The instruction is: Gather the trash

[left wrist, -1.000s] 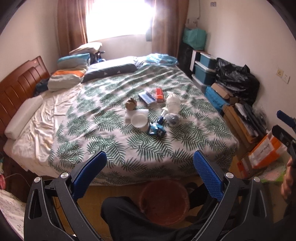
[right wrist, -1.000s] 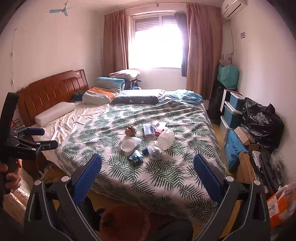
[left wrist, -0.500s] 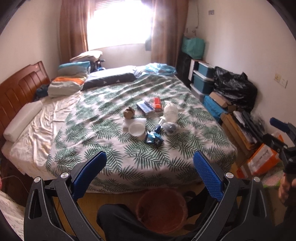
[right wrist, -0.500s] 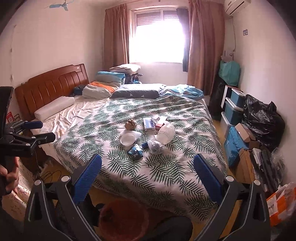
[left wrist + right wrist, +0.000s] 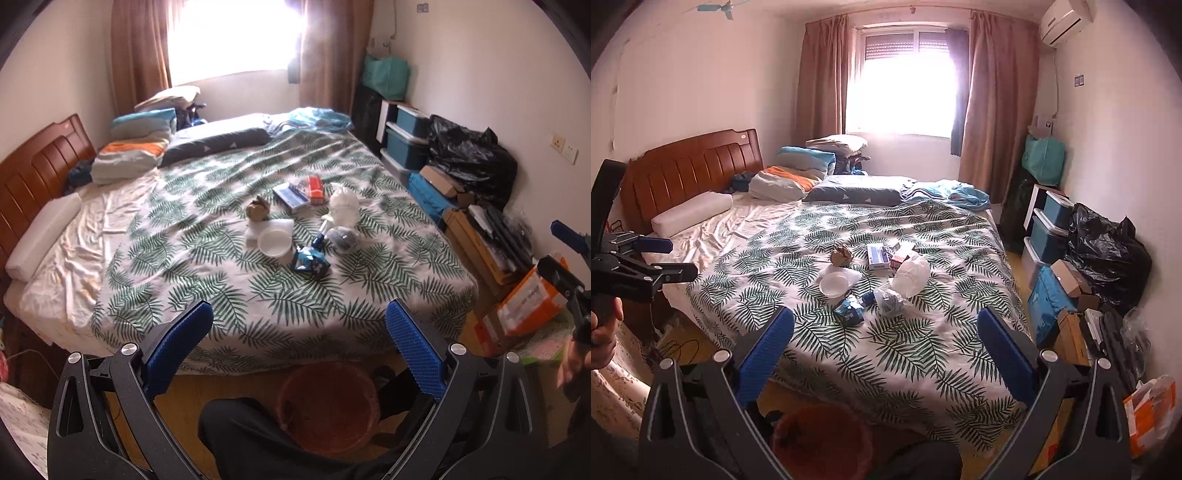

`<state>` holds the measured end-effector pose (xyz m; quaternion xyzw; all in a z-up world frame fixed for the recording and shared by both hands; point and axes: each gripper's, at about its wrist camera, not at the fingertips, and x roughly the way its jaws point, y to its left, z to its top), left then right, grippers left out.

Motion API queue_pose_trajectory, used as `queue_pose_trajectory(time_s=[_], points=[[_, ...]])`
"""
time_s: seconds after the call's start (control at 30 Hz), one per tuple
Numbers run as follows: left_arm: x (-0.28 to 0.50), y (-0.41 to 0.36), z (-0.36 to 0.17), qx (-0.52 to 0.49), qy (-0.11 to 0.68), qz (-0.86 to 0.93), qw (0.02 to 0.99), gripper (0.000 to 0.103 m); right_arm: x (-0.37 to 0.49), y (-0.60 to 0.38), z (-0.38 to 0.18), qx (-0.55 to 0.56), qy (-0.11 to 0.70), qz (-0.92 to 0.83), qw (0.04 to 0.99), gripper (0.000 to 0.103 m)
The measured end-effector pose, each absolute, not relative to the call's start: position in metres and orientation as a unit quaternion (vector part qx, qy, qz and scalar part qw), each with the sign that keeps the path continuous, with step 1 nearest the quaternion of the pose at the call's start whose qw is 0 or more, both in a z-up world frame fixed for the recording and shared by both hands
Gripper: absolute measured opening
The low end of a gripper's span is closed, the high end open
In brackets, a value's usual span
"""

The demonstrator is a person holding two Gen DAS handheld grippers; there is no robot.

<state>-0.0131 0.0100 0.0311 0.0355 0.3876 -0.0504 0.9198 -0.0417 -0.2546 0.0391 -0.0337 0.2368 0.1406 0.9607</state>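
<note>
Trash lies in a cluster mid-bed on the leaf-print cover: a white bowl (image 5: 274,242), a blue snack wrapper (image 5: 309,261), a crumpled brown paper (image 5: 257,209), a blue-white box (image 5: 291,195), an orange-red carton (image 5: 315,188), a white plastic bag (image 5: 343,205) and a clear bag (image 5: 341,238). The same cluster shows in the right wrist view around the bowl (image 5: 833,284). A brown basket (image 5: 327,406) stands on the floor below me. My left gripper (image 5: 299,339) and right gripper (image 5: 884,339) are open, empty and well short of the bed.
The bed (image 5: 166,236) has a wooden headboard (image 5: 690,166) and pillows at left. Storage boxes, a black rubbish bag (image 5: 469,155) and cardboard cartons (image 5: 480,251) line the right wall. A dark-trousered leg (image 5: 251,439) is beside the basket.
Both views have pulled back and tilted up slightly, so the bed and trash sit a little farther off. Both grippers stay open.
</note>
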Motion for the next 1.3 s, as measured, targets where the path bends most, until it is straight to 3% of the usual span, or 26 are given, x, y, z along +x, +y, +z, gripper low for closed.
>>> queue_pose_trajectory(time_s=[0.53, 0.97, 1.13, 1.3], points=[[0.084, 0.005, -0.033, 0.024, 0.409, -0.068, 0.91, 0.097, 0.042, -0.252, -0.013, -0.012, 0.257, 0.159, 0.953, 0.098], [0.215, 0.019, -0.14, 0.016, 0.454, -0.068, 0.888, 0.097, 0.181, -0.22, -0.112, -0.021, 0.314, 0.2, 0.928, 0.098], [0.251, 0.028, -0.185, 0.005, 0.477, -0.068, 0.876, 0.097, 0.215, -0.195, -0.153, -0.035, 0.333, 0.204, 0.92, 0.084], [0.279, 0.034, -0.215, 0.002, 0.486, -0.065, 0.871, 0.097, 0.255, -0.198, -0.175, -0.024, 0.336, 0.174, 0.925, 0.084]])
